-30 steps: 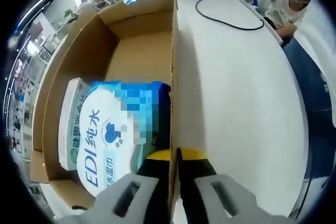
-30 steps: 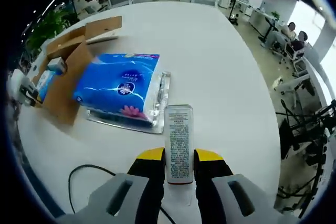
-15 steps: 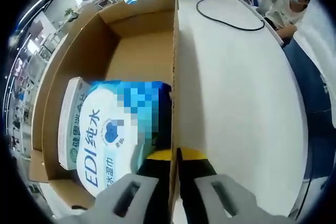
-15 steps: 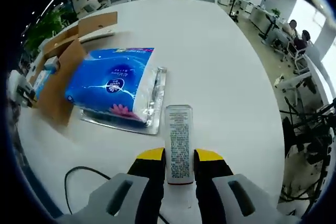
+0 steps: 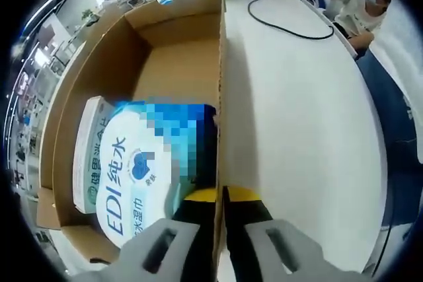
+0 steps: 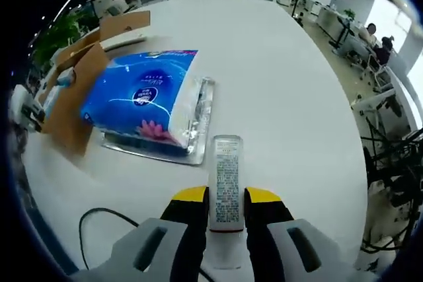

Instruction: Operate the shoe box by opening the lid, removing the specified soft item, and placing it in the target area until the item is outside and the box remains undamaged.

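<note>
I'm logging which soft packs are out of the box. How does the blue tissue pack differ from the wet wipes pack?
The blue tissue pack lies out on the white table, beside the cardboard box; the wet wipes pack sits inside the box. The tissue pack shows a flower print; the wipes pack reads "EDI". Both are blue and white.

Both views were brightly and evenly lit from overhead; soft shadows were cast beside the cardboard box wall (image 5: 219, 64). Straight edges were bent by fisheye distortion, and glare was seen on the white table (image 6: 277, 70).
</note>
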Demonstrator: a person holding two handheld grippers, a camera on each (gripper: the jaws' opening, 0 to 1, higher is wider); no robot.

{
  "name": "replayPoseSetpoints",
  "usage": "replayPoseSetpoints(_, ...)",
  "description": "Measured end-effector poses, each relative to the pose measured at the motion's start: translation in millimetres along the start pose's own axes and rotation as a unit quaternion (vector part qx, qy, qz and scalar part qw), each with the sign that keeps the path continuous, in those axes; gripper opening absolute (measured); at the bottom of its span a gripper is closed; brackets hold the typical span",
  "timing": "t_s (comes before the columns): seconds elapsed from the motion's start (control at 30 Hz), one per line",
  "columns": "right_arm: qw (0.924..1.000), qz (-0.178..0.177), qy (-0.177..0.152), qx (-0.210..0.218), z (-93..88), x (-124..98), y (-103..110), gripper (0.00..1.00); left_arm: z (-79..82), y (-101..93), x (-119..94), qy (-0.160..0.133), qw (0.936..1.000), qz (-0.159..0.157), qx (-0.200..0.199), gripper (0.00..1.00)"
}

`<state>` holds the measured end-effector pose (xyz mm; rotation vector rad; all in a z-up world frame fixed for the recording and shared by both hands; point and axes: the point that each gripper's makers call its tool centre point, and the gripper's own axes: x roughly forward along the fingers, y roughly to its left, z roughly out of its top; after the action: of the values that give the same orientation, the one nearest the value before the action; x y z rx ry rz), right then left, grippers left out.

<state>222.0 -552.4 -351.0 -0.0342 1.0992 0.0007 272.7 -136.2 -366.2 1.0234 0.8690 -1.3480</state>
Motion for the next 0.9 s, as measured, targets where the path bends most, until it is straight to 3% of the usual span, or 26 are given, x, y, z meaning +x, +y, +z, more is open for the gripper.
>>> replayPoseSetpoints(0.43, 0.9999, 0.01, -0.01, -0.001, 1.9, 0.3, 0.2, 0.2, 0.5, 0.1, 0.5, 0.005, 1.0, -0.003, 0.001, 0.01)
replayPoseSetpoints(0.63, 0.9997, 0.012, -0.008, -0.021, 1.1, -0.2, 3.0, 0.2, -0.1, -0.6, 0.3, 0.006, 1.0, -0.002, 0.005, 0.01)
replayPoseSetpoints(0.9, 0.9992, 0.013, -0.018, -0.033, 5.0, -4.2, 7.4, 0.25, -0.4, -0.4, 0.4, 0.005, 1.0, -0.001, 0.005, 0.01)
